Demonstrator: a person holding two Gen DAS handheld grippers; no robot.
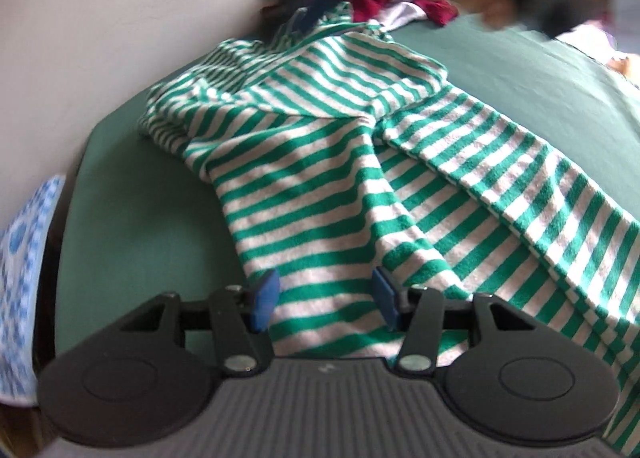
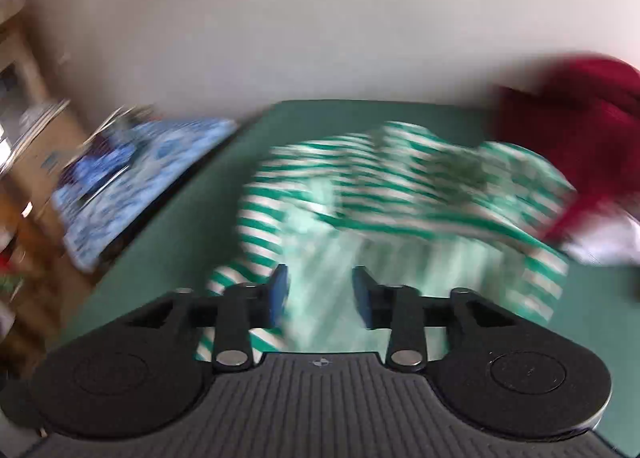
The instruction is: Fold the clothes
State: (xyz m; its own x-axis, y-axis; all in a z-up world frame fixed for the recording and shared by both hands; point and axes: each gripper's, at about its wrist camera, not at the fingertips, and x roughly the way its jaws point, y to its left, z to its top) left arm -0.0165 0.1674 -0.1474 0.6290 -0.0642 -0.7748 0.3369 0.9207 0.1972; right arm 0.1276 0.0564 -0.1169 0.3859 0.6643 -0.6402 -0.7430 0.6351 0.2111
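Observation:
A green-and-white striped garment point(image 1: 320, 161) lies spread and rumpled on a dark green table cover point(image 1: 132, 225). My left gripper point(image 1: 326, 298) is open, its blue pads point(image 1: 266, 298) standing either side of the garment's near hem, just above the cloth. In the right wrist view the same striped garment point(image 2: 400, 193) is blurred by motion. My right gripper point(image 2: 320, 296) is open over its near edge, with blue pads point(image 2: 279, 294) apart and nothing between them.
A pile of dark red and white clothes point(image 1: 404, 5) lies at the far end, seen also in the right wrist view point(image 2: 580, 145). A blue patterned cloth point(image 2: 140, 173) lies to the left beyond the table edge. A pale wall point(image 2: 320, 17) stands behind.

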